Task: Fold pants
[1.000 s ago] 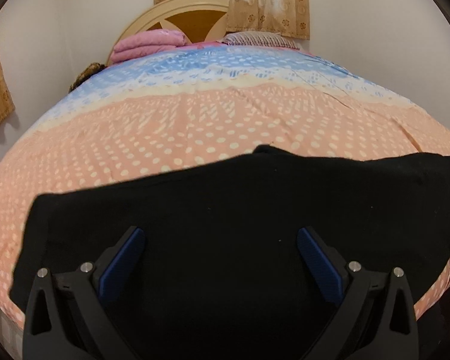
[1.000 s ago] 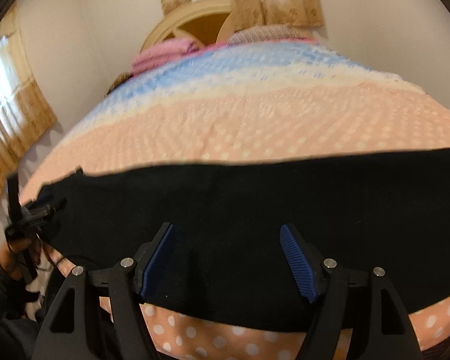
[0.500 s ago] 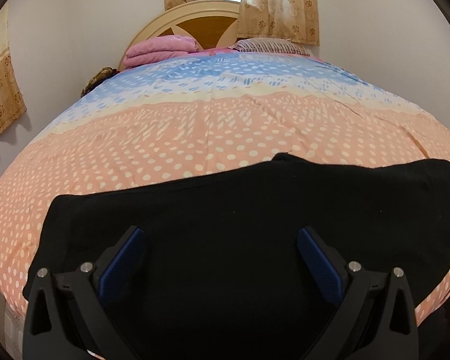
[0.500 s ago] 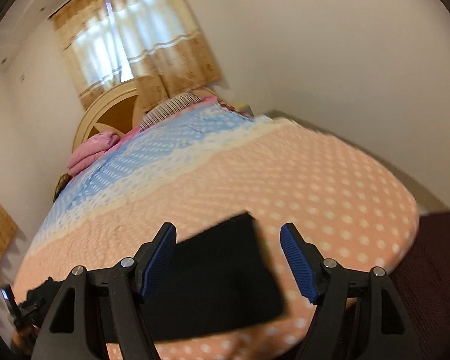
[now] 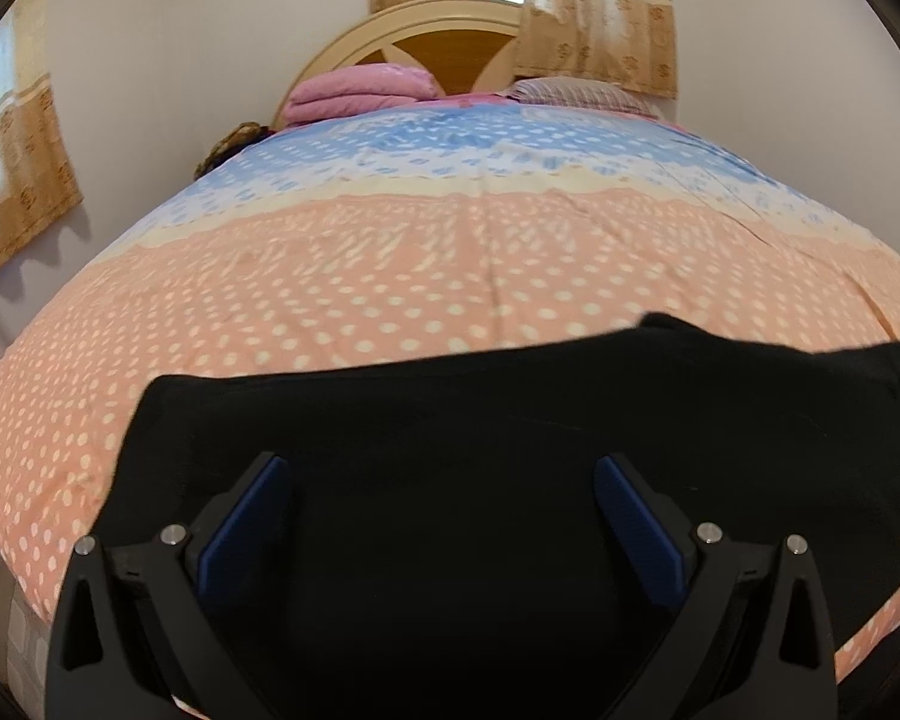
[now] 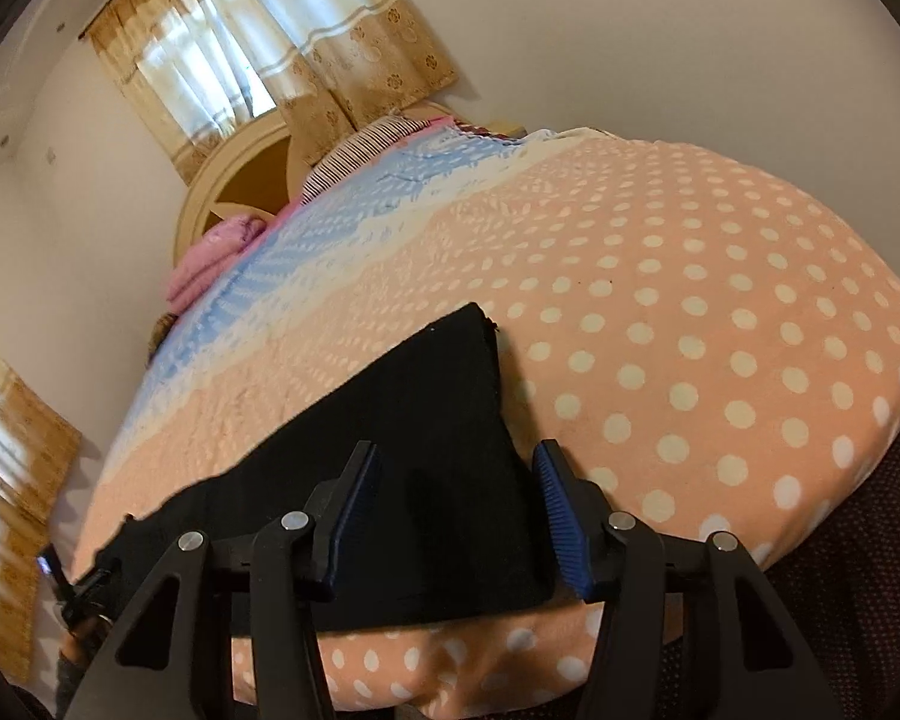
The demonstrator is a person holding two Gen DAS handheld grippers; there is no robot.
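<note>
Both tools stand with their fingers apart and nothing between them. On the left, the left tool (image 5: pixel 438 516) hangs over the wide end of the black pants (image 5: pixel 510 450), which lie flat across the near edge of the bed (image 5: pixel 390 276); its blue pads (image 5: pixel 243 531) frame plain dark cloth. Further right, the right tool (image 6: pixel 459 516) sits above the narrow end of the pants (image 6: pixel 426 450), with the cloth's right edge just inside its right finger.

Judging from this, the fold has yet to begin. The main risk is a thin pinch: black on black hides the layers, so a tool may catch only the top layer and leave the lower one behind, skewing the fold. The pants also lie close to the bed's edge, so an uneven lift could drag them off.
</note>
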